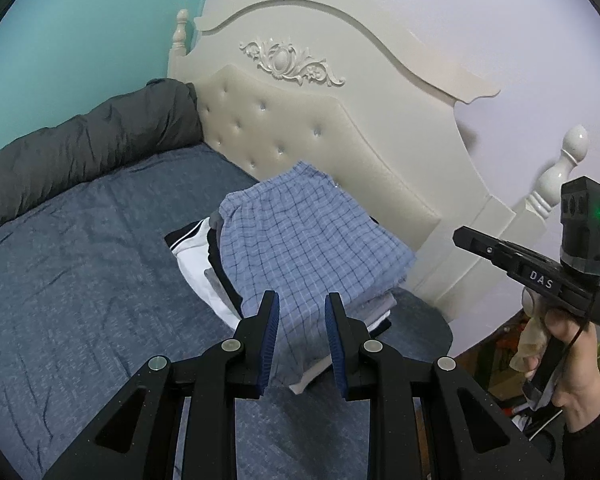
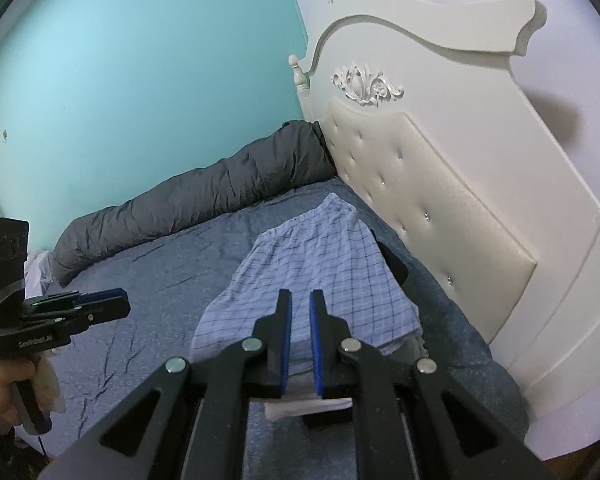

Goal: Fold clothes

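Folded blue plaid shorts [image 1: 300,240] lie on top of a stack of folded clothes [image 1: 204,264] on the bed, near the headboard; they also show in the right wrist view [image 2: 316,276]. My left gripper [image 1: 302,300] is open and empty, held just above the near edge of the shorts. My right gripper [image 2: 300,298] is slightly open and empty, above the same shorts. Each gripper shows in the other's view: the right one at the far right [image 1: 460,238], the left one at the far left [image 2: 124,304]. White and black garments stick out under the shorts.
The bed has a blue-grey sheet [image 1: 80,280]. A rolled dark grey duvet [image 1: 84,144] lies along the teal wall. The cream tufted headboard [image 1: 320,128] stands right behind the stack. The bed's edge drops off at the right, with clutter on the floor [image 1: 508,344].
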